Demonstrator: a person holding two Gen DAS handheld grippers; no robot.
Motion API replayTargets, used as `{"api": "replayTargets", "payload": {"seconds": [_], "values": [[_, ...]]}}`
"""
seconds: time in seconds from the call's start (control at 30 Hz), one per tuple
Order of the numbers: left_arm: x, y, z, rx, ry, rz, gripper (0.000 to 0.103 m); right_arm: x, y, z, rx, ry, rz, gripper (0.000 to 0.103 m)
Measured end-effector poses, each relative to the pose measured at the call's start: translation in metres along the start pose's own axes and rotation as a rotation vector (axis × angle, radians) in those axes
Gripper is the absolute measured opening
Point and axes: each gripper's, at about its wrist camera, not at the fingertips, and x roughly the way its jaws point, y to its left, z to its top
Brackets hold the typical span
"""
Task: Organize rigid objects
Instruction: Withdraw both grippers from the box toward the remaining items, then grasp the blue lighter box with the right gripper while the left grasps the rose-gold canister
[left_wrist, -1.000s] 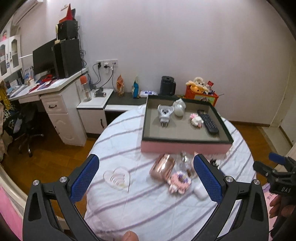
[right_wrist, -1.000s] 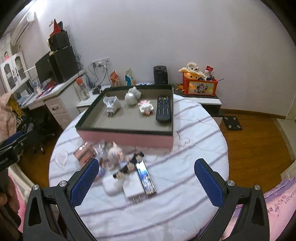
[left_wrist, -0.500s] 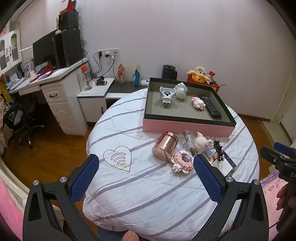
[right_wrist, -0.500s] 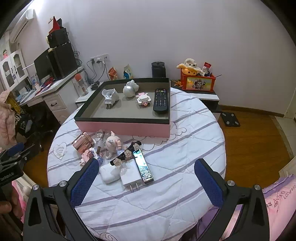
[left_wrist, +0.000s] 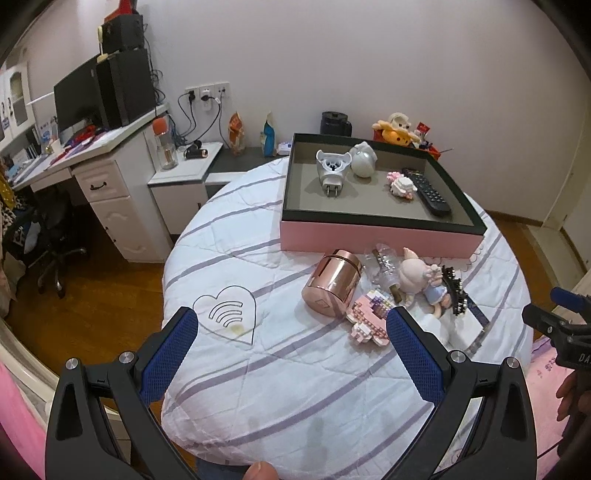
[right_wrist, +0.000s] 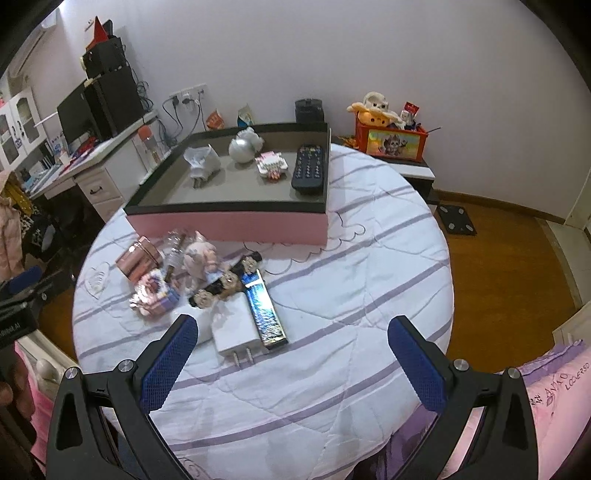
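A round bench (right_wrist: 369, 258) under a white quilted cover with lilac stripes fills a small bedroom, with a white desk (left_wrist: 96, 173) and monitor off to one side and a wood floor around it. At the bench's far side sits a shallow pink-walled tray (left_wrist: 380, 236) with a dark rim; it already holds a white plug (left_wrist: 330, 171), a silver ornament (left_wrist: 362, 162), a small pink block toy (left_wrist: 402, 184) and a black remote (left_wrist: 426, 190), laid side by side with gaps between, which reads as the sorted row. Just in front of the tray lies the unsorted heap: a rose-gold tin (left_wrist: 332, 282) on its side, a pig figurine (right_wrist: 201, 258), a pink block set (right_wrist: 155, 297), a black hair clip (right_wrist: 225, 282), a white charger (right_wrist: 236, 330) and a glossy slim box (right_wrist: 264, 310), touching one another. The left tool (left_wrist: 291, 341) and the right tool (right_wrist: 293, 345) both hover short of the heap with fingers spread wide and nothing between them, probably choosing the next piece.
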Motion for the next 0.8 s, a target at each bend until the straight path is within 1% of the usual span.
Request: {"api": "replayTargets", "payload": {"seconds": [0.2, 0.43, 0.73, 0.8], "values": [[0.026, -0.006, 0.008, 0.038, 0.027, 0.014, 0.103, 0.019, -0.005, 0.000, -0.004, 0.039, -0.009, 0.103], [0.064, -0.016, 0.016, 0.085, 0.076, -0.006, 0.103, 0.039, -0.013, 0.003, 0.002, 0.076, -0.018, 0.103], [0.105, -0.015, 0.017, 0.097, 0.144, -0.004, 0.103, 0.063, -0.017, 0.007, -0.023, 0.111, -0.025, 0.103], [0.111, -0.014, 0.016, 0.094, 0.146, -0.020, 0.103, 0.070, -0.017, 0.008, -0.035, 0.122, -0.025, 0.103]]}}
